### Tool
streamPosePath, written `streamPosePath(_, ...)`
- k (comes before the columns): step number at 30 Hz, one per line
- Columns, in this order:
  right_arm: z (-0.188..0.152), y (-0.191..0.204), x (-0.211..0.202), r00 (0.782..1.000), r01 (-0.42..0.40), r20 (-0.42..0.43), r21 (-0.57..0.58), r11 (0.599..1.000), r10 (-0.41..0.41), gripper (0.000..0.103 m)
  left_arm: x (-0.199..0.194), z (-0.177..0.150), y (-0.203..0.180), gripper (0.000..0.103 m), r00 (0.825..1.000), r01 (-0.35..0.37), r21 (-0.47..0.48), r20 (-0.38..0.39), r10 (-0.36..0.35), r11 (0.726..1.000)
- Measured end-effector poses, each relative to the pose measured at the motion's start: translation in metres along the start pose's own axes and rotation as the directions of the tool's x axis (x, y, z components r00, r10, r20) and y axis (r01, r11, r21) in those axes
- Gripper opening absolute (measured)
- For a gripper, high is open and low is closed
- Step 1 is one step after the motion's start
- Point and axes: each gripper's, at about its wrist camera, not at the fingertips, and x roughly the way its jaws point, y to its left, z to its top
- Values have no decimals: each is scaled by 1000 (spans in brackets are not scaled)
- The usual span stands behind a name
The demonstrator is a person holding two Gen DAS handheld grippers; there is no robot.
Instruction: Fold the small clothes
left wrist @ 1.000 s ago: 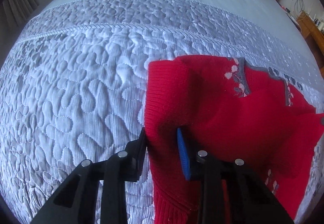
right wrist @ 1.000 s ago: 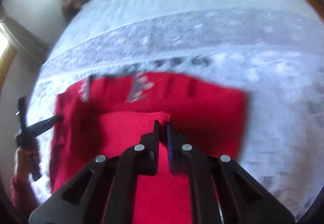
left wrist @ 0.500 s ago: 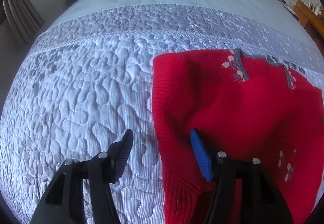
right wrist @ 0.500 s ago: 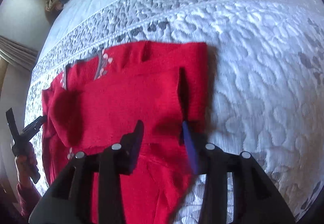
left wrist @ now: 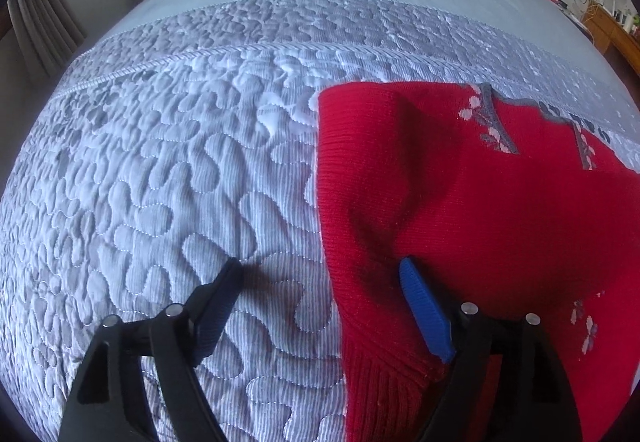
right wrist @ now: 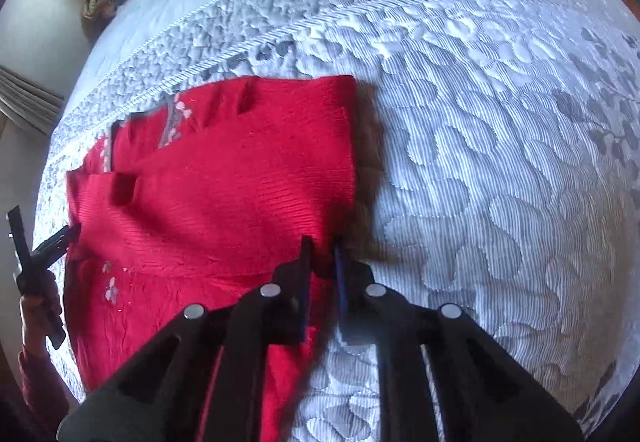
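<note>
On the quilted bed cover (left wrist: 168,178) lies the red sweater (left wrist: 480,210), roughly flat, collar end toward the far side, hem end near the cameras. Both side parts look already turned in over the body: in the right wrist view a folded layer with a straight edge crosses the middle, and the right side edge is a clean vertical fold line. Grey trim with pale flower motifs shows near the collar. Judgement: side folds done, the end-to-end fold (hem up toward collar) not yet done, so about halfway.

Left hand-held gripper (left wrist: 320,274): jaws wide apart, holding nothing. Its right blue pad rests on or just over the sweater's left part near the hem ribbing; its left finger is over bare quilt, clear of the knit. The sweater's left edge runs between the two fingers.

Right hand-held gripper (right wrist: 322,254): jaws nearly together, a narrow gap, sitting at the sweater's right folded edge near the lower part. A strip of red knit seems caught between them, so likely pinching that edge, though some blur there makes contact hard to confirm.

The left hand-held gripper also shows at the far left of the right wrist view, at the sweater's other edge, with the person's hand (right wrist: 38,306) on it.
</note>
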Motion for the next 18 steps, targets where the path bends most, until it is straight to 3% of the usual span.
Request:
streamPosePath(7,-2,-4,9,999,32,-22,15,999,-32,13,-2,-8,1,82,1000,-23,3,2,23,1000)
streamPosePath(9,-5,-2,1,999,35,-4,17,999,-35,19,-7,-9,4,82,1000,-19,-21,-2,19,1000)
streamPosePath(11,-13,1,-11,999,34,11,16,999,-35,33,-20,-18,7,82,1000,-24,-29,-3,24,999)
streamPosePath(15,-60,13,-46,1000,2,7,-38,999,-2,35,-58,-70,15,81,999,10,1,-34,-10,1000)
streamPosePath(18,-121,22,-66,999,-26,-49,-90,996,21,37,-87,-134,18,81,998,19,45,-69,-16,999)
